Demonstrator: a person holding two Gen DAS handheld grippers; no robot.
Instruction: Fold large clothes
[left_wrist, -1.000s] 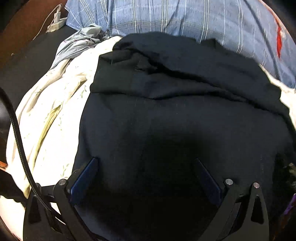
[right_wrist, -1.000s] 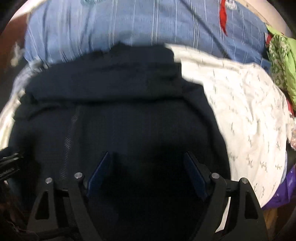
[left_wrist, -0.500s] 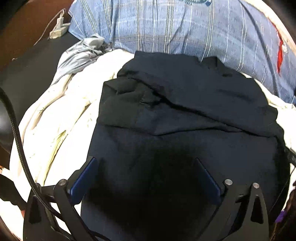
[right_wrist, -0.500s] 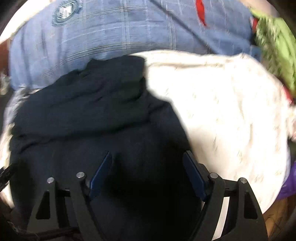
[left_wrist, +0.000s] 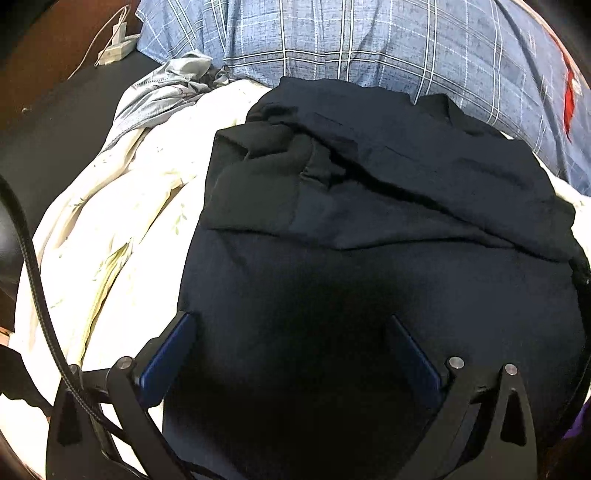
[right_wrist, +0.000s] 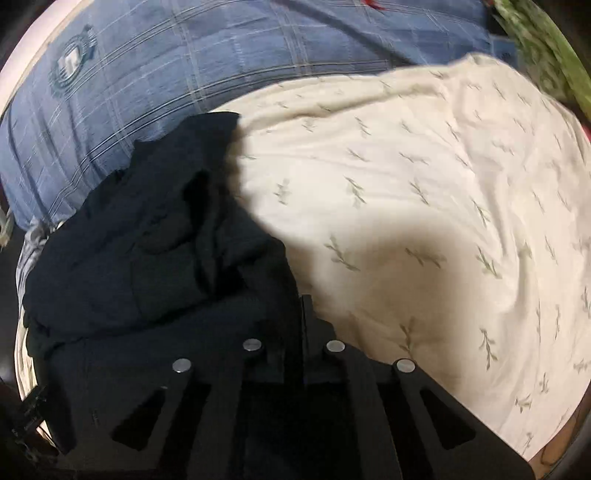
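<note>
A dark navy garment (left_wrist: 369, 229) lies partly folded on a cream leaf-print sheet (left_wrist: 122, 221). Its far part is rumpled and doubled over. My left gripper (left_wrist: 291, 332) is open, its jaws spread wide just above the garment's near part. In the right wrist view the garment (right_wrist: 147, 258) lies at the left on the cream sheet (right_wrist: 424, 203). My right gripper (right_wrist: 301, 306) is shut at the garment's right edge. Whether cloth is pinched between its fingers is hidden.
A blue plaid pillow (left_wrist: 369, 44) lies behind the garment and also shows in the right wrist view (right_wrist: 203, 62). A grey cloth (left_wrist: 166, 88) is bunched at the far left. A white charger with cable (left_wrist: 114, 48) sits on a dark surface. Green fabric (right_wrist: 546, 48) lies far right.
My right gripper has closed from wide open and moved right to the garment's right edge. My left gripper has pulled back a little and stays open.
</note>
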